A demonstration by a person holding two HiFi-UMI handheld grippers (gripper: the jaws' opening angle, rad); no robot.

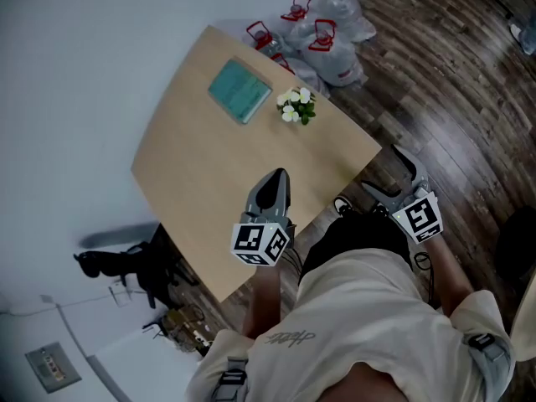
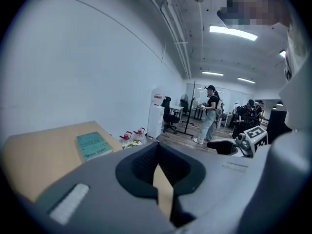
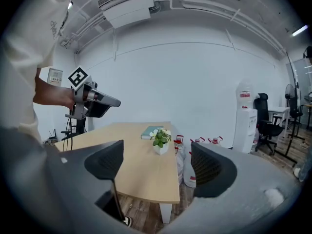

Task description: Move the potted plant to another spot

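Note:
A small potted plant [image 1: 297,105] with white flowers in a white pot stands near the far right edge of the light wooden table [image 1: 209,166]. In the right gripper view the plant [image 3: 160,140] is straight ahead, well beyond the jaws. My left gripper [image 1: 274,182] is shut with nothing in it and hovers over the table's near part, short of the plant. My right gripper [image 1: 395,177] is open and empty, off the table's near right corner, above the floor. Only a sliver of the plant [image 2: 129,143] shows over the left gripper [image 2: 158,167].
A teal book [image 1: 239,90] lies on the table just left of the plant. Several water bottles [image 1: 327,32] with red caps stand on the floor past the table's far end. A black stand [image 1: 126,266] sits at the left. A water dispenser [image 3: 243,121] and office chair [image 3: 265,121] are at the right.

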